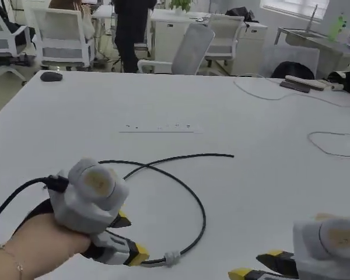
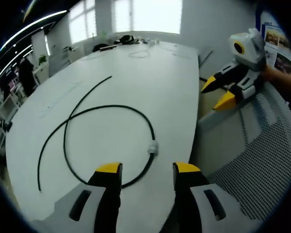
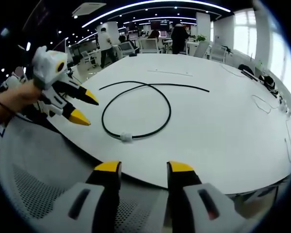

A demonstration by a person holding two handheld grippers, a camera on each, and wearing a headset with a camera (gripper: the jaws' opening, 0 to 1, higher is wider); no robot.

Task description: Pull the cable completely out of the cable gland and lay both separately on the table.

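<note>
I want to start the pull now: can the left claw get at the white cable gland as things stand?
Probably yes. The left claw is open, and the cable gland lies just ahead of it on the table, threaded on the black cable; nothing stands between them.

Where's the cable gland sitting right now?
Head view, bottom centre: the white cable gland sits on the black cable loop, near the front edge of the table, just right of the left tool.

left claw parted, right claw parted
</note>
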